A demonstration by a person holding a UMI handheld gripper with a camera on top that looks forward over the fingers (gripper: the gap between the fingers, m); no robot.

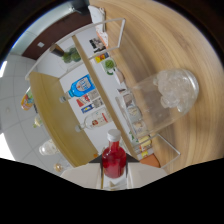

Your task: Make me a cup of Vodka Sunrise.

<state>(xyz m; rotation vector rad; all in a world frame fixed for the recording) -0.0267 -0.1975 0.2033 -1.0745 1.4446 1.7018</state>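
Tool — fingers hidden under the dark lower band of the gripper view; whether they are apart, together or clamped cannot be told.

Red bottle — small, filled with red liquid, white cap on top; stands right at the tool, in line with it, its base lost in the dark band.

Glass cup — clear, holding ice cubes; rests on the wooden tabletop beyond the red bottle, appearing strongly tilted in this view.

Clear acrylic rack — sits on the tabletop just beside the glass cup, carrying small labelled items too small to read.

Blue-labelled bottle — clear, lying along a pale wooden shelf beyond the red bottle; a second clear bottle with a red-and-white label sits next to it, nearer the tool.

Small clear glass — near the shelf's edge, well apart from the cup with ice.
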